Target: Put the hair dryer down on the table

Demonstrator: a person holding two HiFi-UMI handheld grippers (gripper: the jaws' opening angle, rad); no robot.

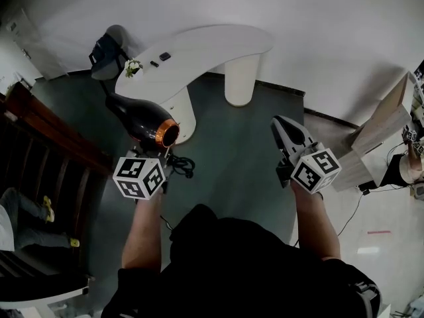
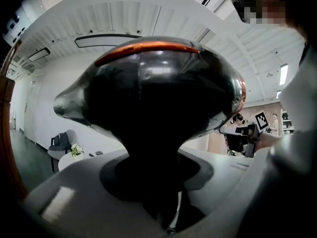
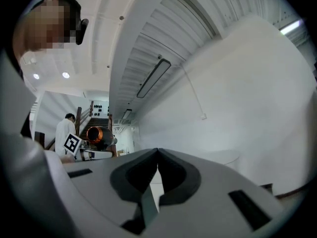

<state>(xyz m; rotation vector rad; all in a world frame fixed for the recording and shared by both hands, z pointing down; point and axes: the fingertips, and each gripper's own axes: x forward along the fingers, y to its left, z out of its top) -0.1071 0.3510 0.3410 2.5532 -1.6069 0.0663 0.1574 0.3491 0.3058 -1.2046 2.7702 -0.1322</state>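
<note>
A black hair dryer (image 1: 142, 121) with an orange ring at its rear hangs in the air in front of me, nozzle toward the white curved table (image 1: 199, 48). My left gripper (image 1: 156, 154) is shut on its handle; in the left gripper view the dryer's body (image 2: 158, 98) fills the middle and the handle sits between the jaws of the left gripper (image 2: 154, 182). Its black cord (image 1: 180, 165) dangles below. My right gripper (image 1: 286, 132) is at the right, apart from the dryer, with the tips of the right gripper (image 3: 157, 151) touching and nothing held. The dryer (image 3: 96, 134) shows small at its left.
On the table stand a small potted plant (image 1: 133, 67) and a couple of small dark items (image 1: 164, 56). A grey chair (image 1: 106, 50) is behind the table's left end. A wooden staircase (image 1: 40, 144) runs along the left. A light wooden box (image 1: 391, 111) stands at the right.
</note>
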